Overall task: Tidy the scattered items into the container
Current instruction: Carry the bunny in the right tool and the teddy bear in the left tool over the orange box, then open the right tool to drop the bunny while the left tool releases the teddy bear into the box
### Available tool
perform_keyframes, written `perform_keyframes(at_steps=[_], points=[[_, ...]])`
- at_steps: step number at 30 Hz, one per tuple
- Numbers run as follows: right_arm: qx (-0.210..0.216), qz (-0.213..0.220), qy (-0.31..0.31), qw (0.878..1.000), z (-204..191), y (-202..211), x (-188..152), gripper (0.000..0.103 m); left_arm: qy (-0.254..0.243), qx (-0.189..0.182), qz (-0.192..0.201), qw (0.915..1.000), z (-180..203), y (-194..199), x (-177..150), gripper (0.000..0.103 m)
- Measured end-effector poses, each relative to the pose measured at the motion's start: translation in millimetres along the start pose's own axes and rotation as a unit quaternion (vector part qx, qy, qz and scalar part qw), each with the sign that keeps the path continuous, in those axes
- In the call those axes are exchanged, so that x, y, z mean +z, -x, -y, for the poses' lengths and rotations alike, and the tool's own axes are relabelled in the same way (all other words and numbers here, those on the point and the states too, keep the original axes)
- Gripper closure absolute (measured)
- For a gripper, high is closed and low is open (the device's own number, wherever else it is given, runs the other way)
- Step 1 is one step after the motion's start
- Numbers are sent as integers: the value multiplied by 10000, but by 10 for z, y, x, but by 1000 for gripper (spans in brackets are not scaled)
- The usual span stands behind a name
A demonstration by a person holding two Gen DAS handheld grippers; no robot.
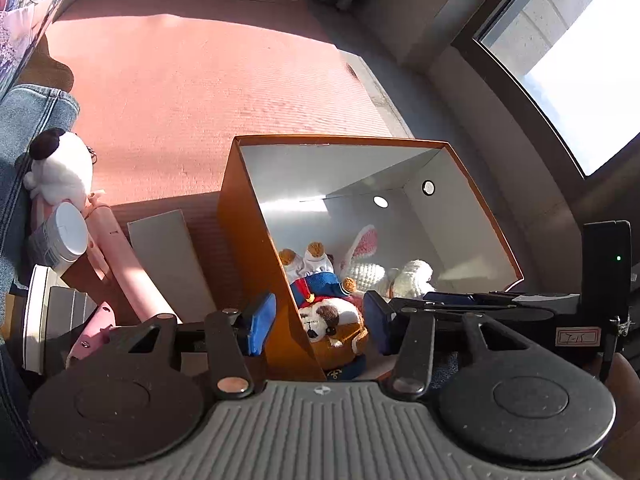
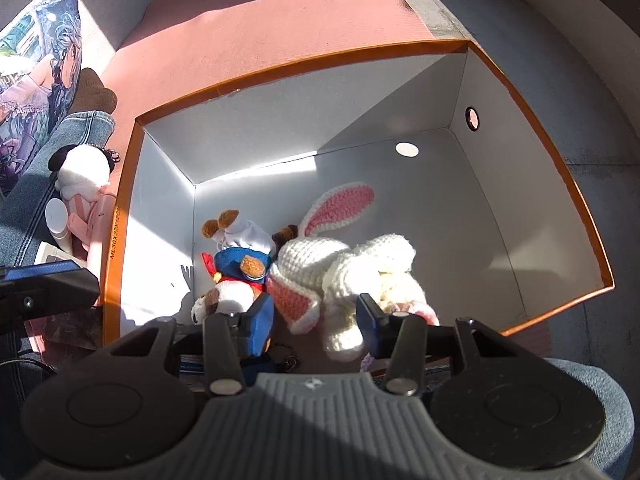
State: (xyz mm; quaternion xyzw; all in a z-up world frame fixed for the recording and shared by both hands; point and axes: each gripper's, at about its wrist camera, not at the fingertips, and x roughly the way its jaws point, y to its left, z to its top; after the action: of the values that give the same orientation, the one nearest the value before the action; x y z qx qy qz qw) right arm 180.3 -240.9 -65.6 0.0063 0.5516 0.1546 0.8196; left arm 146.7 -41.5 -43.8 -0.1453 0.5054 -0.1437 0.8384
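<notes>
Toys fill the near-left corner of the orange box point(image 2: 552, 168): a plush dog point(image 2: 236, 280) in a blue jacket lies against a crocheted white rabbit point(image 2: 344, 268) with pink-lined ears. The box stands on a pink mat point(image 1: 192, 92), its white inside partly sunlit.

The right gripper point(image 2: 316, 316) hangs over the rabbit with its blue pads apart, grasping nothing. The left gripper point(image 1: 320, 324) straddles the box's near-left wall, one pad outside and one inside, also released and gripping nothing.

Only the right wrist view shows the printing on the box's outer side, which reads "ML30X22X12CM", and an illustrated cushion point(image 2: 44, 60) at far left. Only the left wrist view shows a window point(image 1: 568, 60), a flat white card point(image 1: 168, 256) beside the box, and a pale pink roll point(image 1: 128, 264) next to it. Both views show a white plush with a dark ear point(image 1: 60, 168) still outside the box, on a denim-clad leg point(image 1: 36, 104).
</notes>
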Motion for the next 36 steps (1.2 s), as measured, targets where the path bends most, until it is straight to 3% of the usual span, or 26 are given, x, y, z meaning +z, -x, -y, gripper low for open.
perform_keyframes(at_steps=[1, 3, 4, 5, 6, 9, 12, 14, 23, 26, 28, 30, 34, 36], points=[[181, -82, -69, 9998, 14, 7, 13, 55, 8, -5, -9, 10000, -4, -1, -4, 47], [893, -420, -360, 9945, 48, 0, 49, 74, 23, -26, -26, 10000, -24, 1, -19, 47], [1401, -695, -626, 9857, 71, -43, 54, 87, 31, -31, -30, 10000, -29, -1, -17, 48], [1734, -908, -827, 9772, 73, -96, 50, 91, 44, -29, -36, 10000, -44, 3, -24, 48], [1632, -916, -729, 9796, 28, -96, 56, 92, 52, -22, -35, 10000, -53, 7, -25, 48], [868, -585, -45, 9945, -115, -6, 93, 79, 63, -25, -25, 10000, -75, 19, -24, 48], [712, -549, 108, 9959, -64, 25, 173, 75, 89, 12, -56, 9999, -83, -5, -19, 48], [535, -515, 276, 9969, -11, 11, 240, 59, 100, 21, -86, 9999, -75, -24, -16, 48], [-80, -593, 830, 9948, 210, -166, 418, 30, 34, 103, -288, 9995, -29, -107, -50, 48], [-21, -822, 905, 9925, 230, -304, 424, 29, 29, 91, -336, 9994, -26, -129, -58, 53], [26, -986, 770, 9921, 267, -402, 415, 27, 55, 88, -384, 9992, -32, -148, -61, 63], [11, -1038, 616, 9927, 286, -466, 395, 32, 36, 118, -411, 9991, -35, -173, -70, 69], [493, -1171, 120, 9918, 315, -482, 380, 40, 13, 98, -462, 9989, -37, -208, -83, 82], [824, -1399, -181, 9866, 286, -517, 341, 42, -28, 129, -453, 9989, -29, -210, -88, 82]])
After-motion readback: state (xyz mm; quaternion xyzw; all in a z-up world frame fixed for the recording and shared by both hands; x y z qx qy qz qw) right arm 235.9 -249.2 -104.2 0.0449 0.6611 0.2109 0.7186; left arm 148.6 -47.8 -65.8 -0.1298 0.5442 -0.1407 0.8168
